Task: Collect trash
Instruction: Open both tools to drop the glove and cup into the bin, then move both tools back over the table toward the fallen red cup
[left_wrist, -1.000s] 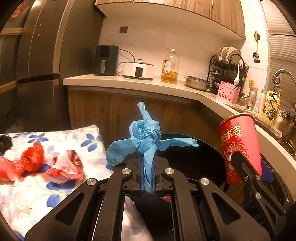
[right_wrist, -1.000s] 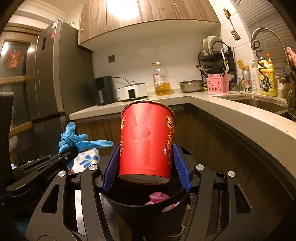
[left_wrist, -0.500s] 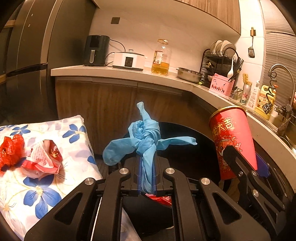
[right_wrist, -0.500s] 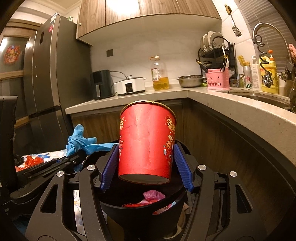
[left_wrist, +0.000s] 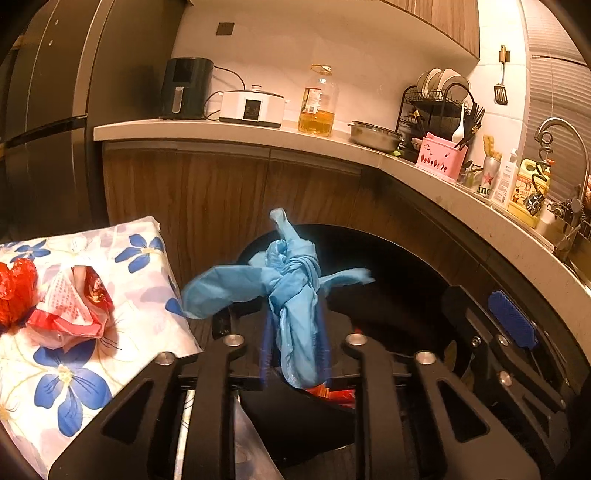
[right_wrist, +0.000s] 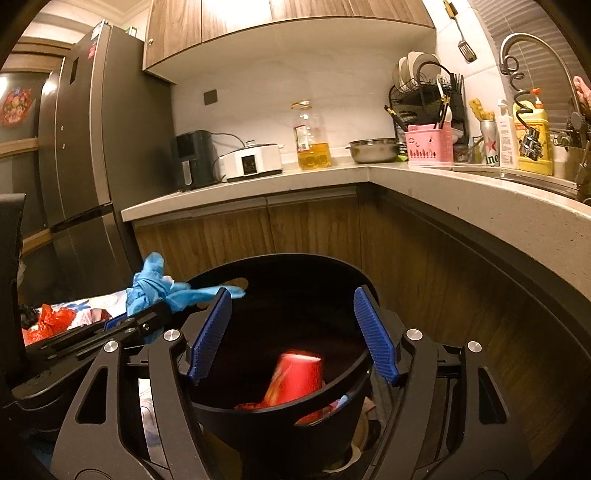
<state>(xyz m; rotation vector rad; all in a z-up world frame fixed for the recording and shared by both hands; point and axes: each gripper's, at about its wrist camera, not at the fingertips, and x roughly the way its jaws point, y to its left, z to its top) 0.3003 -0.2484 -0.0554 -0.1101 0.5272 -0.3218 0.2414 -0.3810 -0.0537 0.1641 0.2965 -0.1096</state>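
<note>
A knotted blue glove (left_wrist: 288, 280) hangs between the pads of my left gripper (left_wrist: 294, 326) above a black bin (left_wrist: 406, 258). The left jaws are opening; the pads stand slightly off the glove, which sags down between them. In the right wrist view my right gripper (right_wrist: 292, 295) is over the same bin (right_wrist: 280, 410), its jaws opening with nothing between them. A red paper cup (right_wrist: 295, 380) lies blurred and tilted inside the bin on other red scraps. The glove (right_wrist: 155, 286) and the left gripper (right_wrist: 147, 321) show at the left of that view.
A floral cloth (left_wrist: 74, 387) at the left carries a crumpled red-and-white wrapper (left_wrist: 74, 306) and a red scrap (left_wrist: 14, 288). Wooden cabinets (left_wrist: 221, 192) and a curved counter (left_wrist: 443, 184) stand close behind and to the right of the bin. A fridge (right_wrist: 85, 147) is at the left.
The right jaws widened and let go of the red cup, which dropped into the bin. The left jaws parted and the blue glove slid lower. Both grippers sank toward the bin.
</note>
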